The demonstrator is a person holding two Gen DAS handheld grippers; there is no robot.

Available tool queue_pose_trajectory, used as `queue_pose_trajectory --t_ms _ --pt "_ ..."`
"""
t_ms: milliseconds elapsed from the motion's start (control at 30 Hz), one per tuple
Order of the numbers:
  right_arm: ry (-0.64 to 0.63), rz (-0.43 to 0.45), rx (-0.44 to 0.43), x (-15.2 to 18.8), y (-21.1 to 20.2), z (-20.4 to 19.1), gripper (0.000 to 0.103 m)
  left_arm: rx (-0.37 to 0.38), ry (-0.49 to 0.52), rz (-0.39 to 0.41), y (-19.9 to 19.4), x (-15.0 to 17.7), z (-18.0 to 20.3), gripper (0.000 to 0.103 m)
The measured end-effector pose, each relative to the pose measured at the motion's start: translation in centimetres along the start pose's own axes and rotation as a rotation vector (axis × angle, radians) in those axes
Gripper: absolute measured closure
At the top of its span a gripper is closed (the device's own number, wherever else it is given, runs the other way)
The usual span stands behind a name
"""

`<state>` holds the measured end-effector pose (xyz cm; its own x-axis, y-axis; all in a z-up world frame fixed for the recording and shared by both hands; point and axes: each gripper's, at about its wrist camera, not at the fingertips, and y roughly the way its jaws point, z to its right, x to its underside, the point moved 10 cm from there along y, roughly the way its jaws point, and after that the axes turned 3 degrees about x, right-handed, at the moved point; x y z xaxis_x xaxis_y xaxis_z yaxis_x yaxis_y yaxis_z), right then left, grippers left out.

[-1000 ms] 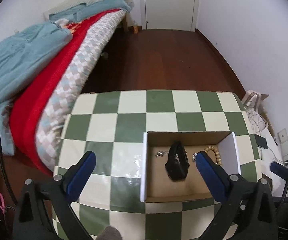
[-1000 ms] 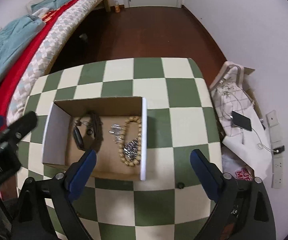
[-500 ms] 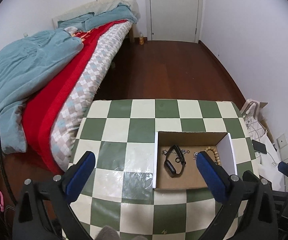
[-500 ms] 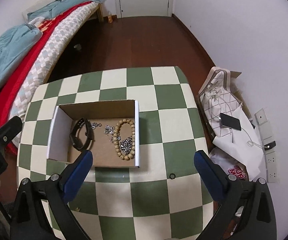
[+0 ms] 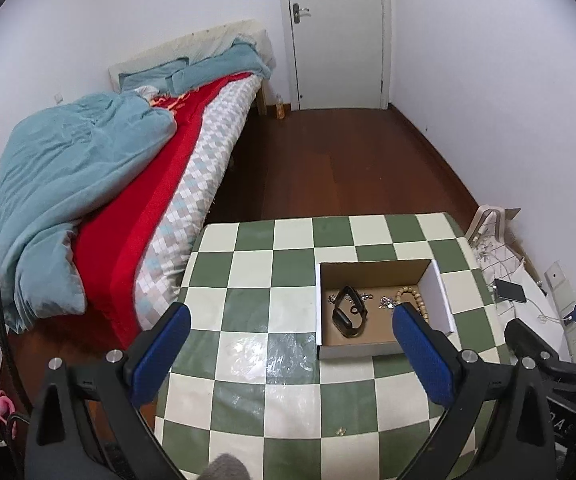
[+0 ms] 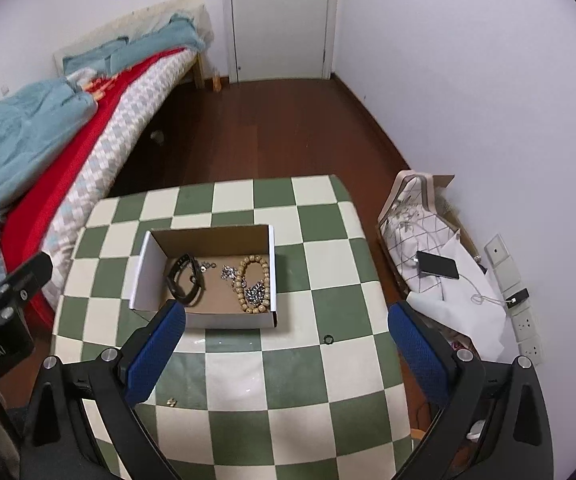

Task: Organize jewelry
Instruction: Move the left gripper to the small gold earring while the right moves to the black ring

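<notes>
An open cardboard box point(image 5: 444, 300) point(image 6: 271, 264) stands on the green-and-cream checkered table point(image 5: 267, 360) point(image 6: 288, 380). Inside lie a black watch band point(image 5: 348, 316) point(image 6: 183, 284), a wooden bead bracelet point(image 5: 418, 300) point(image 6: 253, 284) and silver chain pieces point(image 5: 386, 302) point(image 6: 227, 272). A small black ring point(image 6: 328, 339) and a small gold piece point(image 6: 171, 401) point(image 5: 341, 432) lie on the table outside the box. My left gripper point(image 5: 288, 350) and right gripper point(image 6: 285, 346) are both open, empty, and held well above and in front of the box.
A bed point(image 5: 147, 168) with a teal blanket and red cover stands left of the table. A bag point(image 6: 416, 232), phone point(image 6: 436, 265), papers and wall sockets point(image 6: 522, 308) sit right of it. A wooden floor point(image 5: 328, 160) leads to a white door point(image 5: 334, 32).
Both grippers have pulled back and up from the box, which now looks smaller and farther. The box contents have not moved.
</notes>
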<state>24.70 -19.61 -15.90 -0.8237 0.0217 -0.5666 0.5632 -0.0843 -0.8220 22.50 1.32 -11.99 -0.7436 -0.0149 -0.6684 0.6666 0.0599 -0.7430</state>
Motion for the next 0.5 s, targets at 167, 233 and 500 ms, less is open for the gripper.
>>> queue_pose_trajectory --t_ms 167,233,500 --pt "0.035 0.019 -0.036 0.9 -2.7 0.2 0.001 0.01 -0.007 0.014 -2.0 0.9 -0.1 0.0" --pt "0.042 0.015 -0.046 1.8 -3.2 0.3 0.001 0.003 -0.009 0.008 -2.3 1.9 -0.4 0.0" --pt "0.093 -0.146 -0.038 10.0 1.1 2.3 0.002 -0.02 0.032 -0.19 3.4 11.8 -0.6 0.001"
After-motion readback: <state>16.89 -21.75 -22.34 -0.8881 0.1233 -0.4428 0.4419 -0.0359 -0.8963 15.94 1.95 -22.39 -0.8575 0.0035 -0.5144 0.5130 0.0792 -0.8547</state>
